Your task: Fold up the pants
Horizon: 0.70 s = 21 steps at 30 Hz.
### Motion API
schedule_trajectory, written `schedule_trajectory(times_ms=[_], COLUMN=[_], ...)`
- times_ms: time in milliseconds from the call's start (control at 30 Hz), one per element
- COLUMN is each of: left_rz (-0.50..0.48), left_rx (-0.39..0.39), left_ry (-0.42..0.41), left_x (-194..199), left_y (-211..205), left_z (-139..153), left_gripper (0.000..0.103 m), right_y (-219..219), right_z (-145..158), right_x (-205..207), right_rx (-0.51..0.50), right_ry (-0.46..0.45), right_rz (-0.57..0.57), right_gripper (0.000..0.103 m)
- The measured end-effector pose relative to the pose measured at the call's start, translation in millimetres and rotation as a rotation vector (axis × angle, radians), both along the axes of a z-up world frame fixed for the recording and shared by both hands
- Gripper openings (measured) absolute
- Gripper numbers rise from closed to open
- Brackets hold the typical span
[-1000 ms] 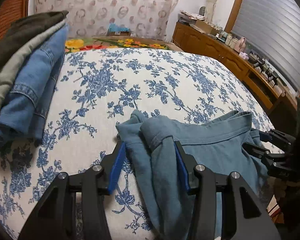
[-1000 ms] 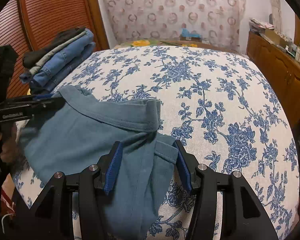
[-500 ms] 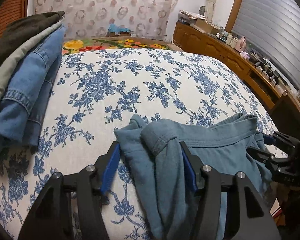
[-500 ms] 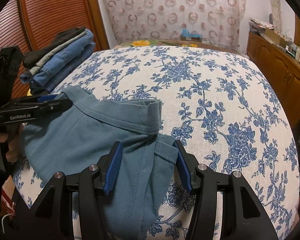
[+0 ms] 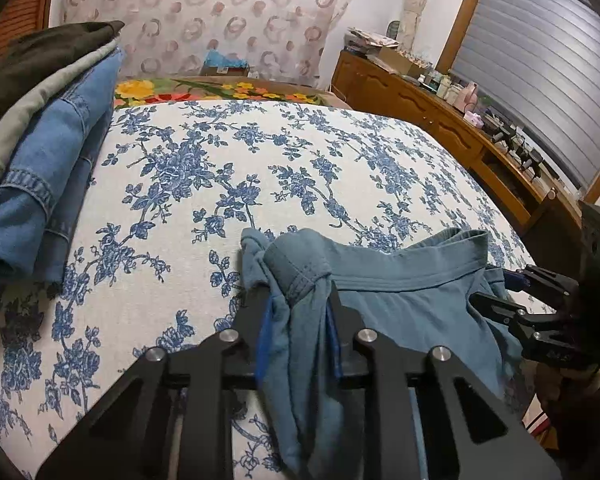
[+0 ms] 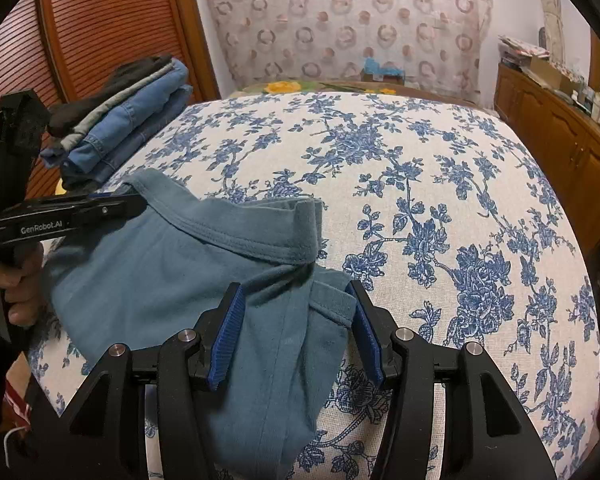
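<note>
Beside the pants, only the right wrist view shows a hand.

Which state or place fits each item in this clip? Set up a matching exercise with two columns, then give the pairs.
Column one:
1. left gripper
2. right gripper
3. teal pants
4. stack of folded clothes

Column two:
A. at the bed's far left edge, by the wooden slatted door
B. jaws closing on a bunched corner of fabric
C. jaws apart, fabric lying between them
D. spread on the floral bedspread, waistband toward the far side

Pairs: 1-B, 2-C, 3-D, 4-A
</note>
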<state>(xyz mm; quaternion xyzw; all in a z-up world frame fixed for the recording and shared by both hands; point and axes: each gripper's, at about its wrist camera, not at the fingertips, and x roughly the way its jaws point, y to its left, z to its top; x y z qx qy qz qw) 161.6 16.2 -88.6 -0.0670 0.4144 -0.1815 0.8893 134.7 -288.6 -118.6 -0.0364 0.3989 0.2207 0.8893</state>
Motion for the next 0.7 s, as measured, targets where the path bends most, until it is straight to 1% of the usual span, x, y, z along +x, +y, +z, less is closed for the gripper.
schedule_trajectory(times_ms=[100, 267, 300, 400, 567, 700], left_rz=[0.005, 0.004, 0.003, 0.002, -0.005, -0.007], left_rx=[-0.009, -0.012, -0.015, -0.023, -0.038, -0.029], left_ry=[-0.01, -0.041, -0.049, -0.078, -0.126, -0.173], left_x=[-3.8, -13.4, -14.9, -22.7, -36.2, -44.6], left_y=[1.1, 1.9, 1.8, 1.6, 0.4, -2.6], left_z=[2.8, 8.4, 10.4, 18.0, 33.8, 47.9], left_gripper=[0.021, 0.019, 0.018, 0.017, 0.015, 0.015], right_y=[0.3, 2.0, 2.6, 5.0, 3.9, 1.7], right_z=[0.1, 0.6, 0.7, 2.4, 12.3, 25.4], right_x=[0.1, -1.0, -0.7, -2.4, -12.5, -20.9], right_rx=[0.006, 0.014, 0.019, 0.024, 0.035, 0.055], right_ry=[0.002, 0.006, 0.009, 0.011, -0.031, -0.075], right_rz=[0.004, 0.016, 0.017, 0.035, 0.045, 0.046], right_gripper=[0.043, 0.024, 0.018, 0.011, 0.009, 0.008])
